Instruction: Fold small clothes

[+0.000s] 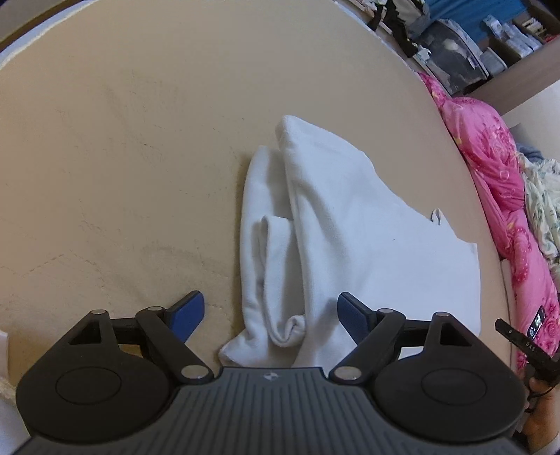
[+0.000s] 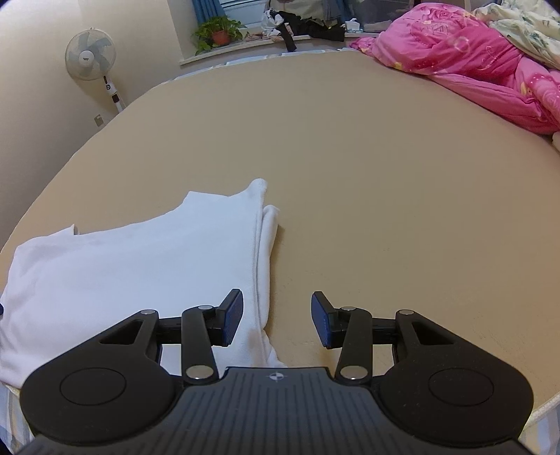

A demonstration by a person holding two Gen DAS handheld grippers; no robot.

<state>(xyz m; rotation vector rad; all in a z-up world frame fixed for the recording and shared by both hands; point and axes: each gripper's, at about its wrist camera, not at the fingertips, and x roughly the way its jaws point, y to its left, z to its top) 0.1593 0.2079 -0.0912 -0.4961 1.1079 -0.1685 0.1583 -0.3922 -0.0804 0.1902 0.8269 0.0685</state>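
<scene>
Both fingers of the left gripper (image 1: 270, 316) stand wide apart, and between them nothing is held. Its blue pads (image 1: 187, 315) hang just above the near end of the white garment (image 1: 336, 231), which lies partly folded on the beige bed sheet (image 1: 115, 157). One side of the garment is folded over in a long strip, and a sleeve lies rolled along it.

Also the right gripper (image 2: 277, 320) is spread wide and holds nothing. Its left pad (image 2: 232, 318) is over the folded edge of the same garment (image 2: 140, 266), and the other pad is over the bare sheet (image 2: 350, 157).

At the far side of the bed lies a pink quilt (image 2: 472, 66). A standing fan (image 2: 90, 59) and a potted plant (image 2: 218, 31) are near the wall.
</scene>
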